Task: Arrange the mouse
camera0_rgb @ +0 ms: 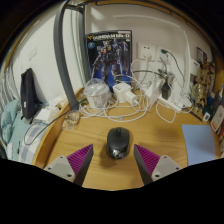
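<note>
A dark grey computer mouse (118, 142) lies on the wooden desk (150, 132), just ahead of my fingertips and in line with the gap between them. My gripper (112, 160) is open, with its purple pads (76, 159) wide apart on either side of the mouse's near end. Nothing is held, and the fingers do not touch the mouse.
Behind the mouse stand a round white device (97, 93), white chargers and tangled cables (150, 95), and a boxed robot figure poster (109, 52) on the wall. A black monitor arm (65, 55) rises at the left. A blue mat (200, 143) lies at the right.
</note>
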`<state>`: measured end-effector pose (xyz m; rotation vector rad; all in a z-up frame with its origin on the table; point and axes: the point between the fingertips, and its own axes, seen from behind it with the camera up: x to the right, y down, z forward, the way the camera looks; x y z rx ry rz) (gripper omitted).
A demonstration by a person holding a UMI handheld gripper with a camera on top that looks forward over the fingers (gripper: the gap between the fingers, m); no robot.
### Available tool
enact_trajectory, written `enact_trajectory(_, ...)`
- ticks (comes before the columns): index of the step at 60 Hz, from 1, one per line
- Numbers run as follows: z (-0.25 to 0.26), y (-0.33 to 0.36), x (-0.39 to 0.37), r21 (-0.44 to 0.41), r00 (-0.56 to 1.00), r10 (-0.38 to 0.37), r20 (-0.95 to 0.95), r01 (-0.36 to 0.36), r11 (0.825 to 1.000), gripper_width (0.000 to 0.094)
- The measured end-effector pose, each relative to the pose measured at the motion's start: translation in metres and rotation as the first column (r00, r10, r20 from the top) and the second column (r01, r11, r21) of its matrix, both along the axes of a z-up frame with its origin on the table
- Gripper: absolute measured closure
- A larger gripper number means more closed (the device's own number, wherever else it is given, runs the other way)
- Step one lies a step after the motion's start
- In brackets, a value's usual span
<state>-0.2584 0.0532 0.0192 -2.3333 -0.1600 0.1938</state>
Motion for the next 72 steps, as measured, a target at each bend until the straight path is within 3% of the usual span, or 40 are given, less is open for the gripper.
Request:
enact_trajectory(11,-0.013,0.038,-0.006,0.004,1.0,0.003,0.024,-0.003,1.0,0.0145)
enact_trajectory(17,-0.026,0.045,-0.004,-0.02,1.0,-0.021,0.018,0.022,1.0,0.0285)
enact_trajectory(20,-0.026,0.05,0.0,-0.003,0.999,-0.031,0.031,0.031,1.0,0.0435)
enact_trajectory(29,-0.026,0.05,0.001,-0.014,0.999,-0.038,0.034,0.039,0.999,0.0482)
enact_trajectory(35,-0.026,0.049,0.0,-0.024,0.998,-0.039,0.04,0.04,0.999,0.0596)
enact_trajectory(36,-0.026,0.048,0.0,-0.025,0.999,-0.032,0.044,0.033,0.999,0.0579)
enact_trajectory(37,-0.026,0.048,-0.001,-0.021,0.999,-0.024,0.046,0.025,0.999,0.0625)
enact_trajectory(49,-0.024,0.046,-0.003,-0.054,0.998,0.023,0.058,-0.02,0.998,0.0638)
enact_trajectory(59,0.056,0.059,0.025,0.022,0.995,0.036,0.088,-0.038,0.999,0.0638)
enact_trajectory(72,0.174,0.073,0.142,0.154,0.991,-0.056,0.119,0.037,0.987,0.0639)
